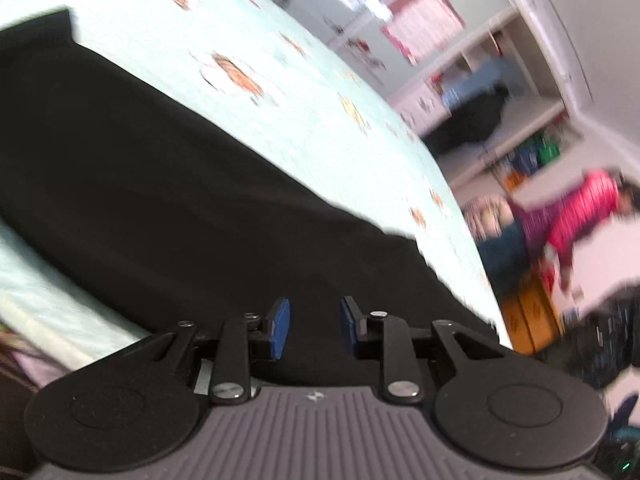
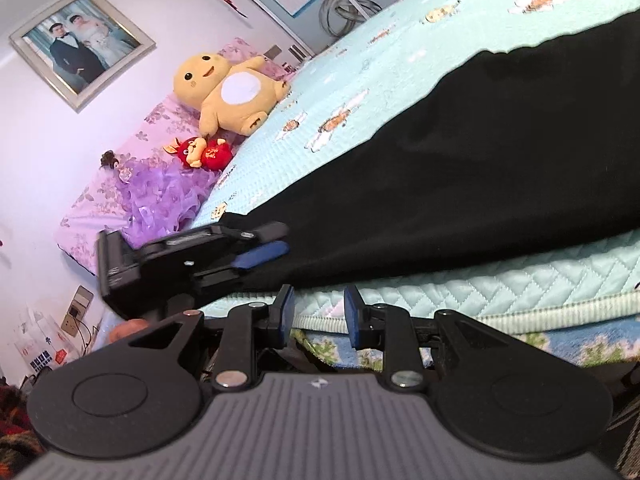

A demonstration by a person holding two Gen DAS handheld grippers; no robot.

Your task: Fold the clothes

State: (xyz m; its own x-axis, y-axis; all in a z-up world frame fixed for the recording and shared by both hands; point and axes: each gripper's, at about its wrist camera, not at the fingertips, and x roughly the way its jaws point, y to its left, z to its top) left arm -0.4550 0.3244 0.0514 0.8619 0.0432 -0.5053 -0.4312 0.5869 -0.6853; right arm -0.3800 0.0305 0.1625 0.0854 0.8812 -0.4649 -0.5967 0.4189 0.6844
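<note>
The black garment (image 1: 168, 184) is lying spread out flat on the bed, on top of a light blue quilt (image 1: 280, 92). The cloth is looking smooth and soft, with a few gentle folds, and it is making a long dark shape that is reaching to the near edge of the bed. The quilt is puffy, stitched in little diamonds, and printed with small orange and white pictures.

The left gripper (image 1: 314, 330) is hovering just over the garment near the bed's near edge. Its blue pads (image 1: 279, 328) are standing apart with nothing between them, so it is open. The right wrist view is showing it from the side, low over the dark cloth.

The right gripper (image 2: 319, 316) is waiting by the quilt's near edge, just short of the garment. Its blue pads are also standing apart, and it is holding nothing.

At the head of the bed, a fuzzy yellow plush toy (image 2: 230, 92) is sitting on a pink flowery sheet (image 2: 156, 128), with a small red plush toy (image 2: 202, 153) just beside it.
</note>
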